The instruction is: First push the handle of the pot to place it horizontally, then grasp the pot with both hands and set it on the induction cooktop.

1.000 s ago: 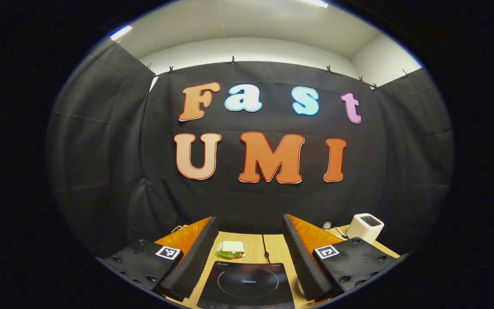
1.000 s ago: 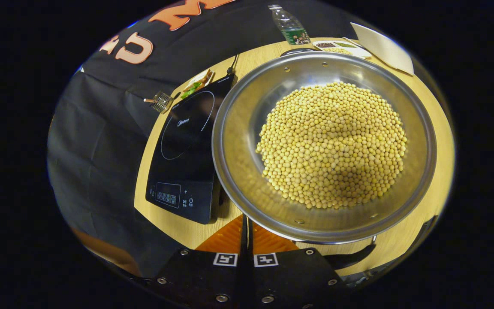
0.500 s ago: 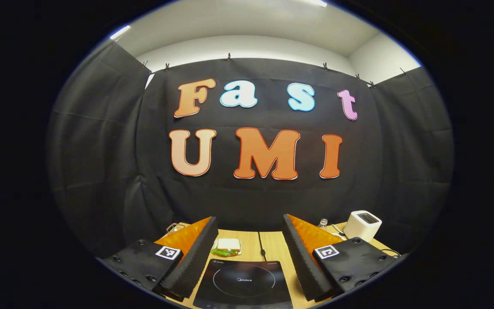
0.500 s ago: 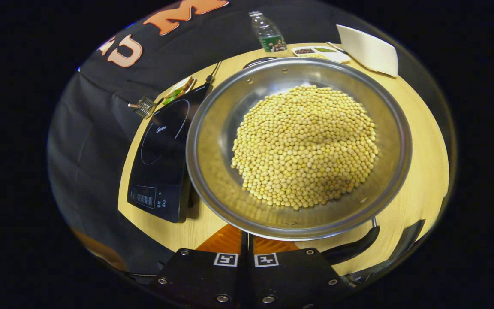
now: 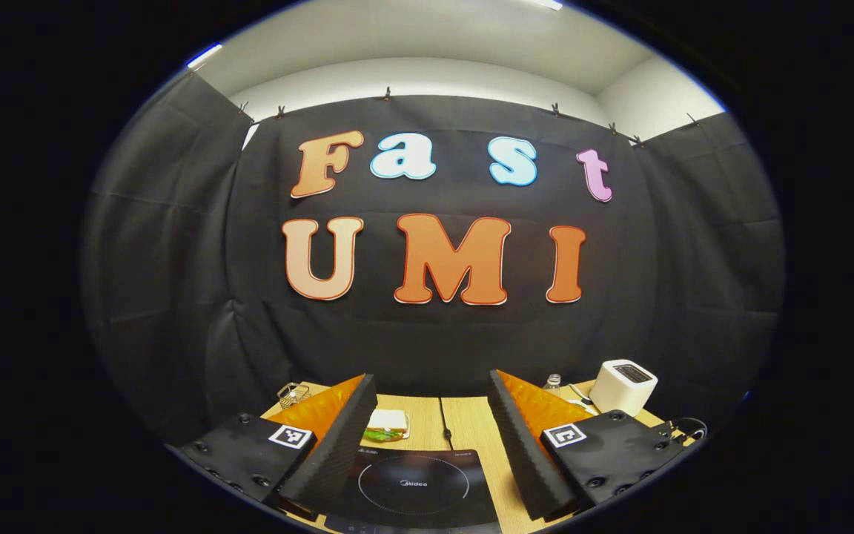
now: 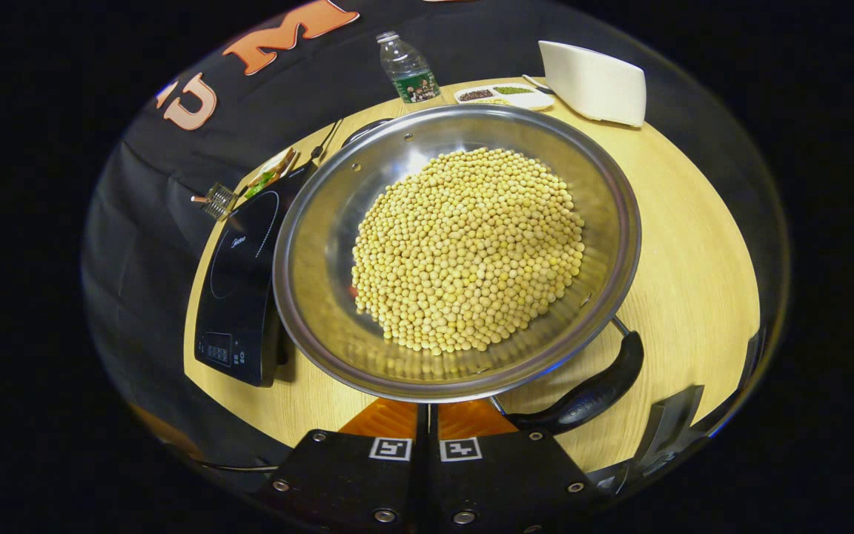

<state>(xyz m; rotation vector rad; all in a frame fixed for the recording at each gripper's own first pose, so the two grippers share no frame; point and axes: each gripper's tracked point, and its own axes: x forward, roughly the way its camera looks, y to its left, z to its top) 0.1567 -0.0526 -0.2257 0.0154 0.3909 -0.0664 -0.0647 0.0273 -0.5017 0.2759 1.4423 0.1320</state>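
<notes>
In the right gripper view the right gripper (image 6: pixel 428 415) has its fingers pressed together with nothing between them, tips at the near rim of the pot (image 6: pixel 323 297), beside its black handle (image 6: pixel 590 386). The pot, heaped with soybeans (image 6: pixel 468 248), sits on the table (image 6: pixel 686 245) just right of the induction cooktop (image 6: pixel 238 274). In the left gripper view the left gripper (image 5: pixel 431 430) is spread wide, empty, above the cooktop.

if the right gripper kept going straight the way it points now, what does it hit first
Probably the near rim of the round steel pot heaped with yellow soybeans. The right gripper, fingers closed together, points at that rim just ahead; its curved black handle lies slightly to the side.
</notes>
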